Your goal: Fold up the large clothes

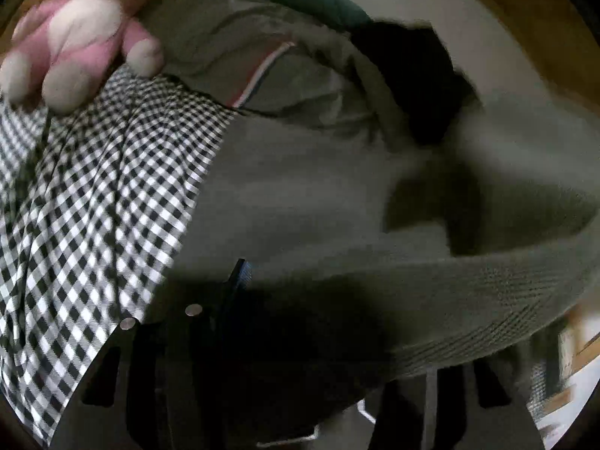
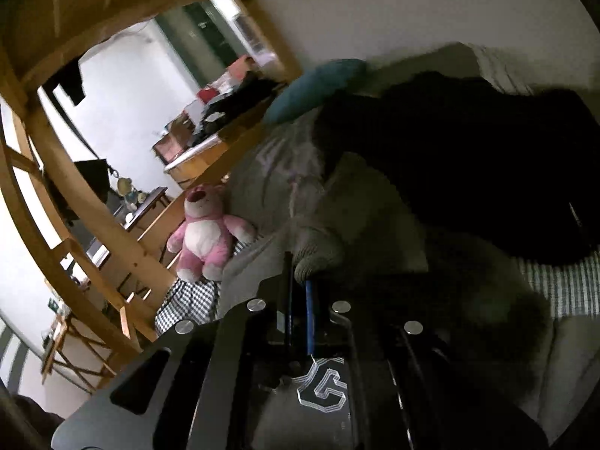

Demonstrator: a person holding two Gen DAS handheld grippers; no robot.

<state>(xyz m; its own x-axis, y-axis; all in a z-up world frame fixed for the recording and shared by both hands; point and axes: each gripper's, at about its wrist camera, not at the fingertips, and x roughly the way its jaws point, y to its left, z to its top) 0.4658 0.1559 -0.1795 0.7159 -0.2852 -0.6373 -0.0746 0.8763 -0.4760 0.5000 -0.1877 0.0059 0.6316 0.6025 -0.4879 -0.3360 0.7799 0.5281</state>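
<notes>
While blur hides its far finger | left hand-held gripper (image 1: 337, 273) parted | right hand-held gripper (image 2: 300, 285) clamps grey garment (image 2: 318, 251)

We found little free room: the grey garment (image 1: 300, 195) draped over the left tool (image 1: 337, 300), the pink plush bear (image 2: 204, 232) and wooden bed frame (image 2: 93, 202) blocking one side.

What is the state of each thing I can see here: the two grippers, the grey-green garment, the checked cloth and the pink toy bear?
right gripper: shut on a ribbed edge of the grey-green garment.
left gripper: mostly hidden under the garment; grip cannot be told.
grey-green garment: rumpled, not yet folded.
checked cloth: spread out, wrinkled.
pink toy bear: sitting upright, untouched.
</notes>
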